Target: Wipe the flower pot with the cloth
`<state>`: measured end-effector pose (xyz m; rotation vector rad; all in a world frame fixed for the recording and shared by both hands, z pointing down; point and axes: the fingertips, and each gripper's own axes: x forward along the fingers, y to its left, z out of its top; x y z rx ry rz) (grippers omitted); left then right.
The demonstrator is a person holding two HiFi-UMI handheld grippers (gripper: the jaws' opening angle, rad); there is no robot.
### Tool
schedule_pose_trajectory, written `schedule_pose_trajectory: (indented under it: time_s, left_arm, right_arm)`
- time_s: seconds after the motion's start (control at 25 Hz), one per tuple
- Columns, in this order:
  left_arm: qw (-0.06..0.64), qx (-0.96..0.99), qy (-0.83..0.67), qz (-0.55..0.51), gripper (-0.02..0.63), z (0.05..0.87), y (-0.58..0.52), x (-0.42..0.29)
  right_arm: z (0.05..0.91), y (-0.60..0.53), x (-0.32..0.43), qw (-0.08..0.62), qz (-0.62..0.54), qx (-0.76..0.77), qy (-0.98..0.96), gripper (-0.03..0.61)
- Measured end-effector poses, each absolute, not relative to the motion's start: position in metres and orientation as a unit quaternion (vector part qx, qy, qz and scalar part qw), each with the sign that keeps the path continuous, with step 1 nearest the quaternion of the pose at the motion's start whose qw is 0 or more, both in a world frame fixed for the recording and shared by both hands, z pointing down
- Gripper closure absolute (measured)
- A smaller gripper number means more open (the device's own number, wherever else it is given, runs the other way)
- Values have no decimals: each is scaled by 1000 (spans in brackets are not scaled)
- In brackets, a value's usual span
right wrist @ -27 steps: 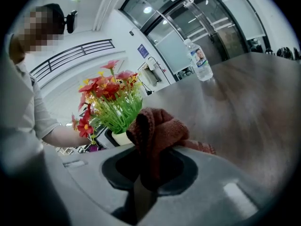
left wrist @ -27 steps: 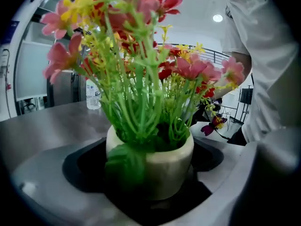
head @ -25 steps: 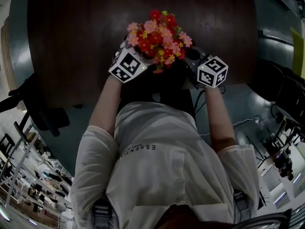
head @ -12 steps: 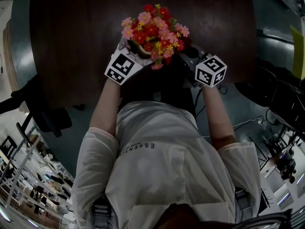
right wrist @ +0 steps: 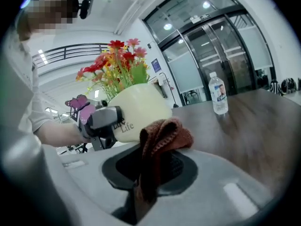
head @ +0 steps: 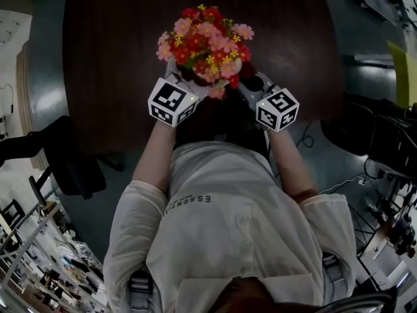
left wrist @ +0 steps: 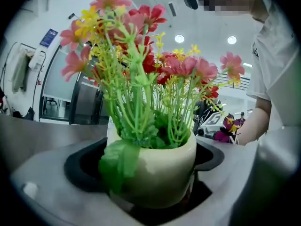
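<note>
Our left hand-held gripper (head: 181, 83) clamps the flower pot (left wrist: 160, 168) steady so the right hand-held gripper (head: 257, 87), pinching the cloth (right wrist: 162, 135) just beside it, can wipe.

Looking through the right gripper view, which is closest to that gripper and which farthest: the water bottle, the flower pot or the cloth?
1. Cloth: pinched in the right gripper itself, at the centre.
2. Flower pot: just beyond the cloth, slightly to the left.
3. Water bottle: standing far back on the table, to the right.
</note>
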<state>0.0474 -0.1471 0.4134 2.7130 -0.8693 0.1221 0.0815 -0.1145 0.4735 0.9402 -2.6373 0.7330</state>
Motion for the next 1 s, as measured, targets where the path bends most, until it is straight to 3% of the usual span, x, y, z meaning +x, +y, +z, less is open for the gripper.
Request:
schedule_pose_trajectory:
  time_s: [0.56,1.0]
  left_arm:
    - [133,938,-320,8,52,378,-154,31]
    - [136,939,-314,18,51,370,-155,24]
  right_arm:
    - [458,-62,-2,169,176,165,-956,528]
    - [449,-149,59,140,186,325,-917,528]
